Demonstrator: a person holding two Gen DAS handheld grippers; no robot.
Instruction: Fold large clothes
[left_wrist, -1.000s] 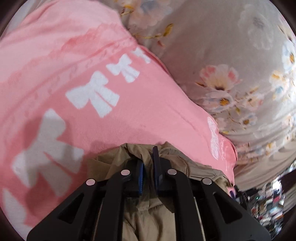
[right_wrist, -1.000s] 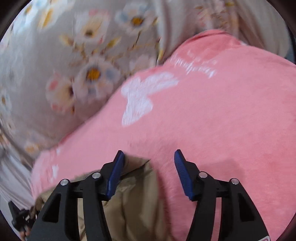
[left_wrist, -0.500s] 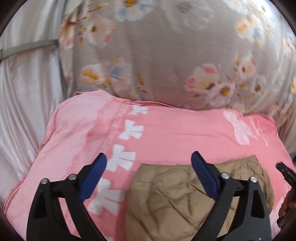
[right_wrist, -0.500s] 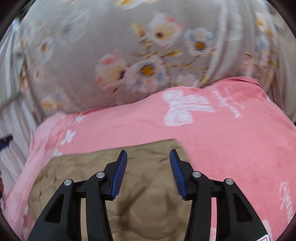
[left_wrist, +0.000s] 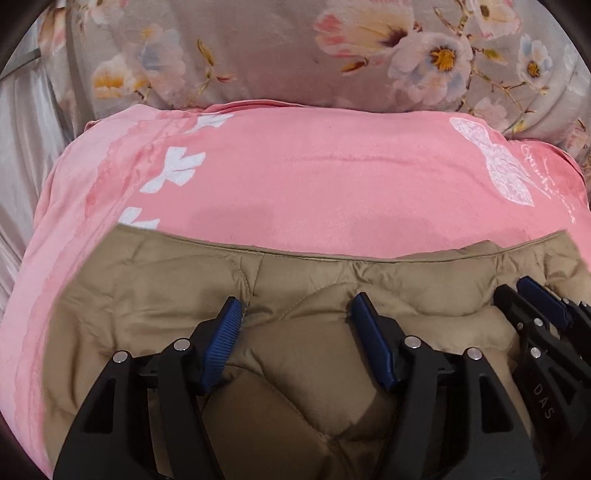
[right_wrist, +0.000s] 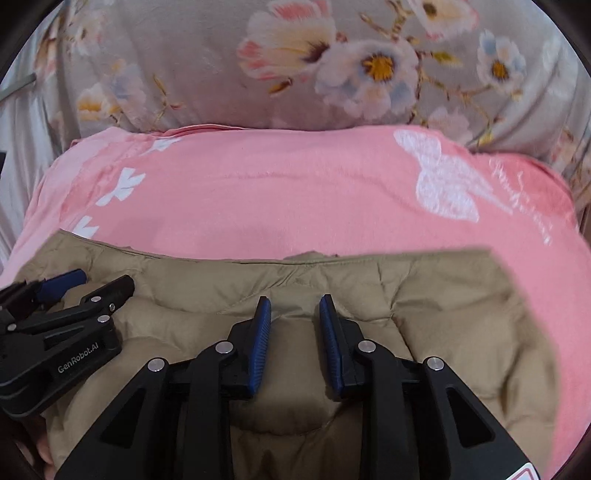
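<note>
Lying under both open grippers, tan quilted jacket (left_wrist: 166, 295), left gripper (left_wrist: 295, 314), right gripper (right_wrist: 295, 314)

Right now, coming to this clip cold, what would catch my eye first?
First, the tan quilted jacket, lying puffy across the near half of a pink blanket with white bows. Next, the two black grippers with blue pads over it: the left gripper wide open, the right gripper open more narrowly, neither pinching fabric. Behind the blanket rises grey floral bedding.

Soft even indoor light, faint shadows, fisheye-bent dark corners, slight blur
</note>
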